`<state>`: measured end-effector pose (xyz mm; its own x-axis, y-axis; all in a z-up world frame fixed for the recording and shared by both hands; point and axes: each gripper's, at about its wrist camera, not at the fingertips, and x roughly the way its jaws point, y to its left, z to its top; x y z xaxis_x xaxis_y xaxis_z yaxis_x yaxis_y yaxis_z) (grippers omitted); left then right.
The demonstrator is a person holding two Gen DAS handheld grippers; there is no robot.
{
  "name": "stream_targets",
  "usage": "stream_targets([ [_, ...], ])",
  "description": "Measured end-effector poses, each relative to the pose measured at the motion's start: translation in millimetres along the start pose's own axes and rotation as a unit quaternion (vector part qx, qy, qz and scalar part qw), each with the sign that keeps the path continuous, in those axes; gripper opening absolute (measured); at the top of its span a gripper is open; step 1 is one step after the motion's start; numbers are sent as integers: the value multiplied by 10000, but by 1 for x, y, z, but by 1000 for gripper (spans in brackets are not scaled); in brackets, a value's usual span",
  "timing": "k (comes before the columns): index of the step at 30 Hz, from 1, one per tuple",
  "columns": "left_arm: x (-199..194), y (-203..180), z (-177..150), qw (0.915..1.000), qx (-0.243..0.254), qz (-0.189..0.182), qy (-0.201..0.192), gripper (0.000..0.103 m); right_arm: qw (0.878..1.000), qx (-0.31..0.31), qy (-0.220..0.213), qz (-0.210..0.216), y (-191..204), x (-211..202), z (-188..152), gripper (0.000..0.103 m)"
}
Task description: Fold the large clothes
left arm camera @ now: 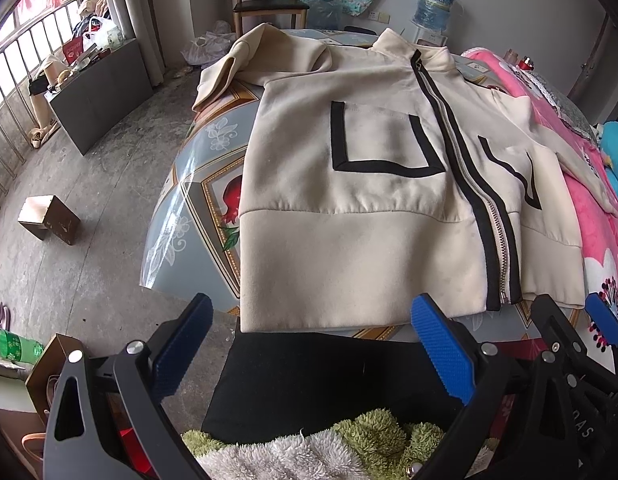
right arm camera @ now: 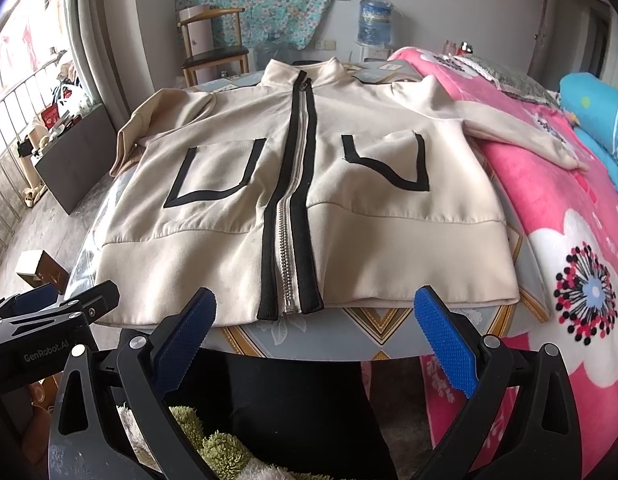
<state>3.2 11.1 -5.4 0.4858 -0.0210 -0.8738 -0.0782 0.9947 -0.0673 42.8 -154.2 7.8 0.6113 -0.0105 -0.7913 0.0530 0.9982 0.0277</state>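
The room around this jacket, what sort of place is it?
Most likely a lived-in bedroom at home: a bed with a pink flowered blanket beside the table, a wooden chair and a water dispenser bottle by the wall.

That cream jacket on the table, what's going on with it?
A person holding two grippers is about to fold the cream zip-up jacket. It lies face up and zipped on the patterned table, one sleeve draped onto the pink blanket. The left gripper and right gripper are both open, short of the hem, holding nothing.
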Motion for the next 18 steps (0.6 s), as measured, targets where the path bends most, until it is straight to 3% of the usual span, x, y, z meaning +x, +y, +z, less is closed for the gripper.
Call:
stream_targets([
  [18, -1, 3, 5, 10000, -25, -12, 10, 98, 10000, -5, 5, -3, 1, 1, 1, 96],
])
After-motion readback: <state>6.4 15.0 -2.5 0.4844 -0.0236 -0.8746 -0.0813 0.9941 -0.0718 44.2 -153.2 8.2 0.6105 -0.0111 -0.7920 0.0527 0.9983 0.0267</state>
